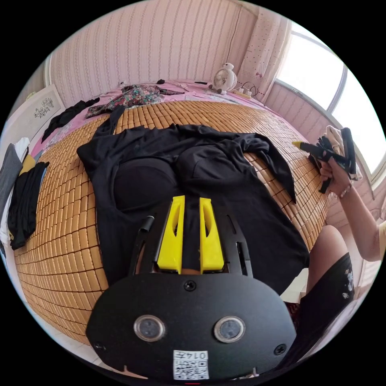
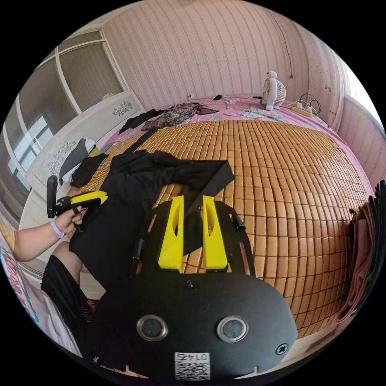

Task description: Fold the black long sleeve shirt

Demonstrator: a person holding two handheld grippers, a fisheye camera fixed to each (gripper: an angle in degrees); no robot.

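In the left gripper view, the left claw [image 1: 189,205] sits low in the centre of the frame, its two yellow jaws slightly apart with black cloth showing in the gap between them. Whether they pinch the fabric or hang just above it cannot be told. The one black long sleeve shirt [image 1: 225,189] lies spread across the middle of the frame on the bamboo mat [image 1: 60,241] that covers the bed, with one sleeve trailing toward the right edge of the mat. At the right edge of that frame a hand [image 1: 335,177] holds the right claw [image 1: 299,144] in the air, beside the shirt and apart from it.

In the right gripper view, the right claw [image 2: 192,206] is low in the centre, jaws parted, with a flap of the shirt [image 2: 161,177] running between them; contact with the jaws cannot be judged. At the left edge, a hand [image 2: 68,219] holds the left claw [image 2: 102,196] at the shirt's edge.

Farther up the left gripper view, two dark garments: one black pile [image 1: 24,201] at the left edge and one black piece [image 1: 66,114] on the pink sheet [image 1: 189,86]. Beyond these lies one floral garment [image 1: 132,96]. One white fan [image 1: 224,78] stands at the far end near the wall.
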